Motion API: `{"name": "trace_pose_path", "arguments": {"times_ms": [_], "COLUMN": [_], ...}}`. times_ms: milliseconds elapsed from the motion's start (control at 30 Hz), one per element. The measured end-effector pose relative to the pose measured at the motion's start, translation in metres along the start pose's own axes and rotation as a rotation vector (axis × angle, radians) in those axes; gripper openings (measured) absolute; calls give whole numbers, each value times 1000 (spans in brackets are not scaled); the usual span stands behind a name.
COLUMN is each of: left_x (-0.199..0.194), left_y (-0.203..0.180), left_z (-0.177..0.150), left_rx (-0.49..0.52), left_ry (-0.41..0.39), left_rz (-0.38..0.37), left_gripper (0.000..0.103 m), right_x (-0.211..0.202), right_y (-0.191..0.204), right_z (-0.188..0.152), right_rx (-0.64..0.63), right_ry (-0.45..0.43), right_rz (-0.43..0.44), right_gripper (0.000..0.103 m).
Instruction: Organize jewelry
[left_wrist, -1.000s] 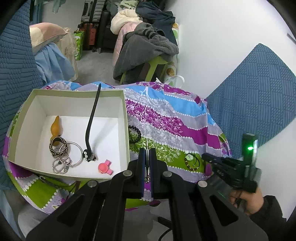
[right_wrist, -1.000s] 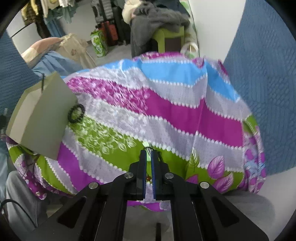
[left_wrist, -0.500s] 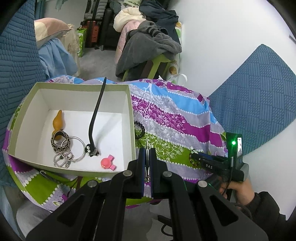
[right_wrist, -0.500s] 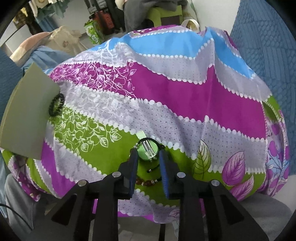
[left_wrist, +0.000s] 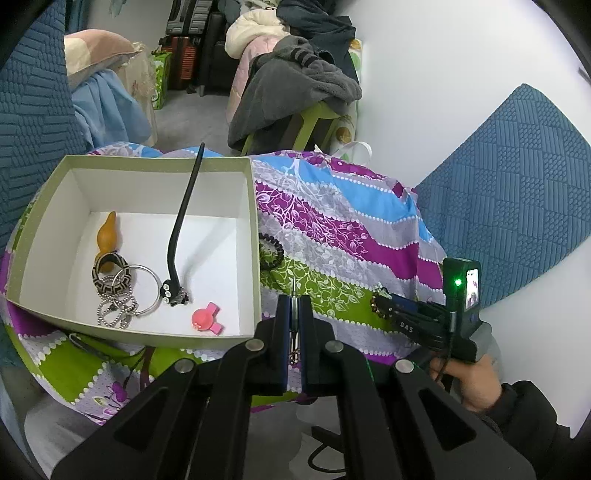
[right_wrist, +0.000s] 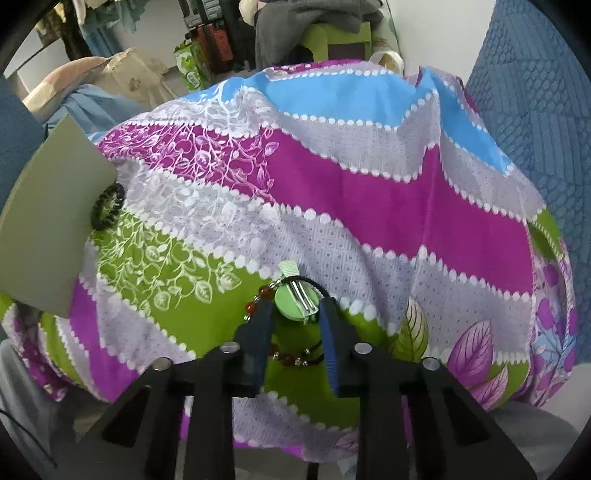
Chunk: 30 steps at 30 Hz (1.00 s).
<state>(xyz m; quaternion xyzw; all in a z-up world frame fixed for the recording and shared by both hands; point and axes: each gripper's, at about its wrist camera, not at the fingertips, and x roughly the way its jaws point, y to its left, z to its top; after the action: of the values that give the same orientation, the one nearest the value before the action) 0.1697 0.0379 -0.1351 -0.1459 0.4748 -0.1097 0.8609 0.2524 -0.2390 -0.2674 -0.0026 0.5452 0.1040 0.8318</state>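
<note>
A green-walled white box (left_wrist: 255, 236) sits on the patterned cloth and holds bangles (left_wrist: 110, 275), a silver ring (left_wrist: 142, 290), a bead chain (left_wrist: 114, 310), an orange gourd (left_wrist: 107, 230), a black headband (left_wrist: 181, 225) and a pink clip (left_wrist: 205, 319). My left gripper (left_wrist: 294, 306) is shut on a thin metal pin (left_wrist: 293, 291) beside the box's near right corner. My right gripper (right_wrist: 297, 314) is open, its fingers straddling a green clip (right_wrist: 297, 301) with a black cord and a red bead bracelet (right_wrist: 258, 301). A black hair tie (right_wrist: 108, 206) lies by the box wall (right_wrist: 51, 221).
The cloth (right_wrist: 369, 192) drapes a rounded table whose edges fall away on all sides. A white wall and a blue quilted panel (left_wrist: 517, 192) stand to the right. A chair heaped with clothes (left_wrist: 295, 81) is behind.
My right gripper has opened from shut and come down around the green clip and bead bracelet. My left gripper stayed shut on the pin and barely shifted.
</note>
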Motion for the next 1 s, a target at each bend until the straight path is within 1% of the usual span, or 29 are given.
{"name": "trace_pose_path", "arguments": {"times_ms": [167, 267, 367, 567, 833, 1000], "left_x": [-1, -3, -5, -13, -30, -44], "left_y": [-1, -1, -1, -3, 3, 16], "left_z": [0, 1, 3, 12, 32, 45], "left_rx": [0, -5, -4, 13, 40, 46], "left_ry": [-8, -17, -25, -51, -95, -116], "left_rz": [2, 6, 8, -1, -9, 3], "left_gripper": [4, 4, 4, 4, 4, 4], "right_x": [-11, -29, -53, -93, -141, -165], "right_y": [2, 5, 13, 23, 48, 78], "right_z": [2, 5, 7, 15, 36, 53], "right_rx": [3, 11, -9, -3, -7, -34], "right_ry": [-35, -79, -133, -218, -330, -381], "right_rz": [-14, -7, -22, -26, -6, 22], "right_gripper": [21, 21, 21, 21, 21, 21]}}
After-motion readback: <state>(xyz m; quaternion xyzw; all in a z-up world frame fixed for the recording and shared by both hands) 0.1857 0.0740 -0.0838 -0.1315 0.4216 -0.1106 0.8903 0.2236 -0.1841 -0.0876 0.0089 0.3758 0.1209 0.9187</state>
